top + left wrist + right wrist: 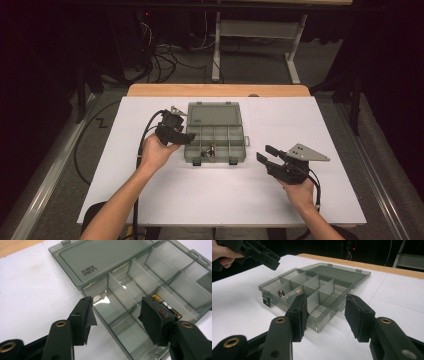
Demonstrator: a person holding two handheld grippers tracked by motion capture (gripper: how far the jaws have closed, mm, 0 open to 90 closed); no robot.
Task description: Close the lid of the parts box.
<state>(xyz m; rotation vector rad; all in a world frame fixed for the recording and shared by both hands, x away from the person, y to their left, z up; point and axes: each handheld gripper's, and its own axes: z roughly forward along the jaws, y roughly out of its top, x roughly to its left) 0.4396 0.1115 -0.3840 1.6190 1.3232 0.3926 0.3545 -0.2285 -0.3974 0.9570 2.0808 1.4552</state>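
The smoky grey clear-plastic compartment box (216, 134) lies lid-open mid-table, small batteries (206, 150) inside. My left gripper (187, 137) hovers over its left edge, jaws wide and empty. My right gripper (266, 154) waits beside it, jaws parted, empty; closing the lid remains, I judge.

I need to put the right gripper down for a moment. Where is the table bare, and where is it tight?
Bare white table runs along the near edge, between the organizer box and the forearms. The far right corner beyond the right gripper is also free. It is crowded at the box's left side, where the left gripper hangs over the rim.
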